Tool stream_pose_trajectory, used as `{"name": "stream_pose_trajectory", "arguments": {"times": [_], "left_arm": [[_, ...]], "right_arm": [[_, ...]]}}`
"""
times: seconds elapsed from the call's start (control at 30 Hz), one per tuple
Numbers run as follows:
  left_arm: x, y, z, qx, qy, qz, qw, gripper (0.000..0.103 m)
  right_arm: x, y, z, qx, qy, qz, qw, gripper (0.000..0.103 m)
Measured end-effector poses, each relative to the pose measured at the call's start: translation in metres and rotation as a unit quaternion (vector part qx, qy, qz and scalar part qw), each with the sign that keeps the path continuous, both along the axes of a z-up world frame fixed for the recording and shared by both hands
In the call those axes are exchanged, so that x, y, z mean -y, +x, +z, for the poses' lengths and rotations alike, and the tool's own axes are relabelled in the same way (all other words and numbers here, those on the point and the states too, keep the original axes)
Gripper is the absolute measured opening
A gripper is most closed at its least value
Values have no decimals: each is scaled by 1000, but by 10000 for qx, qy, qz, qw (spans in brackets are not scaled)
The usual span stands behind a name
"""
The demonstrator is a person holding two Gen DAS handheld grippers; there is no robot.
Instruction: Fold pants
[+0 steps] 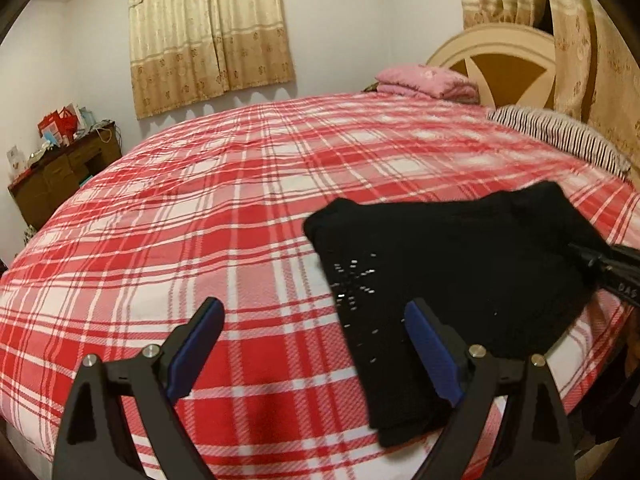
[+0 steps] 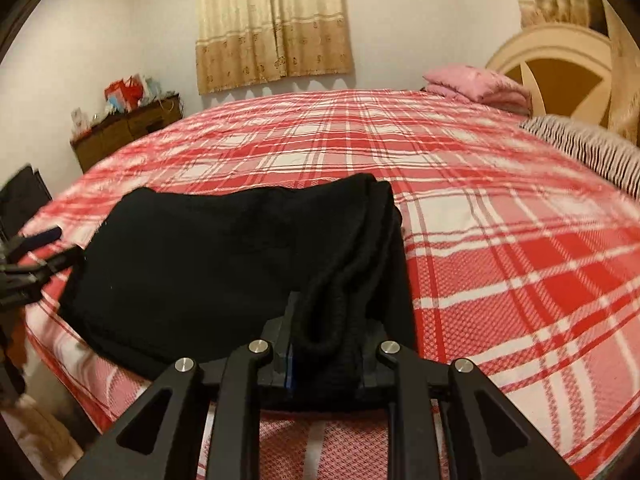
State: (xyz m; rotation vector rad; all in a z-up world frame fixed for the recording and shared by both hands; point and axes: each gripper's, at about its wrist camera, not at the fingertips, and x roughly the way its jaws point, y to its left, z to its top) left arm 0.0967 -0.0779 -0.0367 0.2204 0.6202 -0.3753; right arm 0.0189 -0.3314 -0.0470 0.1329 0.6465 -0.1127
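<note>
Plaid bedspread (image 1: 200, 240), pink blanket (image 1: 428, 82), curtains (image 1: 208, 32)

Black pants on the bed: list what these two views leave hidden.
- Left wrist view: the pants near end, covered by the left tongs.
- Right wrist view: the bunched edge inside the right tongs, hidden by their black fingers.
- Both views: the layers underneath, pressed against the plaid bedspread.

Black pants (image 2: 208, 264) lie folded on a red plaid bed (image 2: 500, 240), a bunched edge clamped in the right gripper (image 2: 330, 320). Left of the pants, the left gripper (image 2: 36, 248) reaches toward their edge.
</note>
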Motion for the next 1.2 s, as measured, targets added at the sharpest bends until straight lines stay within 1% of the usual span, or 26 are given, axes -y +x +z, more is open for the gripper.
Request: {"name": "stream_pose_trajectory", "arguments": {"times": [0.03, 0.07, 0.13, 0.17, 0.23, 0.3, 0.37, 0.43, 0.5, 0.57, 0.6, 0.63, 0.67, 0.77, 0.83, 0.87, 0.93, 1.0, 1.03, 1.07, 1.1, 1.13, 1.17, 1.2], "left_arm": [[5, 1, -3, -30, 101, -2, 9999, 94], [8, 1, -4, -43, 154, -1, 9999, 94], [10, -1, -6, -45, 254, 16, 9997, 94], [11, -1, -7, -40, 281, 29, 9996, 94], [11, -1, -8, -57, 309, 66, 9995, 94], [12, 0, -10, -117, 318, 109, 9994, 94], [13, 0, -12, -171, 339, 142, 9992, 94], [14, -1, -14, -168, 388, 153, 9990, 95], [16, -3, -15, -133, 470, 150, 9987, 95], [18, -4, -17, -104, 530, 149, 9984, 96], [18, -5, -18, -105, 537, 139, 9984, 98], [17, -6, -20, -129, 542, 121, 9984, 99], [17, -6, -21, -135, 553, 127, 9983, 99], [16, -7, -26, -183, 562, 191, 9981, 100], [13, -8, -27, -230, 478, 243, 9983, 100], [12, -8, -27, -243, 460, 246, 9983, 100], [10, -9, -28, -283, 426, 259, 9984, 101], [10, -9, -28, -315, 399, 271, 9983, 102], [9, -10, -28, -343, 383, 269, 9983, 102], [8, -10, -28, -368, 365, 263, 9983, 102], [6, -10, -25, -398, 299, 236, 9985, 101], [3, -11, -22, -423, 185, 193, 9987, 101], [-2, -12, -17, -426, -29, 129, 9990, 101], [-6, -12, -11, -404, -283, 72, 9988, 101]], "right_arm": [[0, -1, 2, 8, 29, 15, 10000, 22], [1, -2, 6, 16, 69, 25, 10000, 26], [2, -7, 15, 60, 13, -147, 9999, 31], [0, -9, 19, 102, -111, -238, 9996, 34], [-18, -16, 32, 352, -854, -385, 9950, 34], [-38, -19, 40, 610, -1314, -192, 9893, 34], [-54, -20, 44, 758, -1534, 18, 9853, 34], [-63, -16, 41, 726, -1566, 224, 9847, 34], [-61, -10, 30, 469, -1489, 316, 9872, 34], [-45, -4, 12, 54, -1172, 230, 9928, 34], [-34, -3, 5, -58, -914, 208, 9956, 34], [-29, -5, 5, -3, -777, 233, 9967, 33], [-27, -6, 7, 8, -728, 256, 9970, 33], [-35, -2, 14, -187, -871, 243, 9957, 33], [-40, -6, 21, -13, -783, 251, 9966, 34], [-44, -8, 28, 180, -625, 377, 9972, 34], [-50, -7, 34, 302, -625, 441, 9966, 34], [-51, -5, 38, 304, -769, 327, 9960, 34], [-48, -4, 37, 332, -751, 271, 9963, 34], [-39, -6, 38, 401, -615, 139, 9972, 34], [-33, -8, 38, 450, -470, 47, 9979, 36], [-24, -10, 38, 499, -282, -52, 9983, 41], [-11, -13, 36, 560, -34, -216, 9982, 56], [-2, -15, 34, 631, 156, -363, 9972, 67]]}}
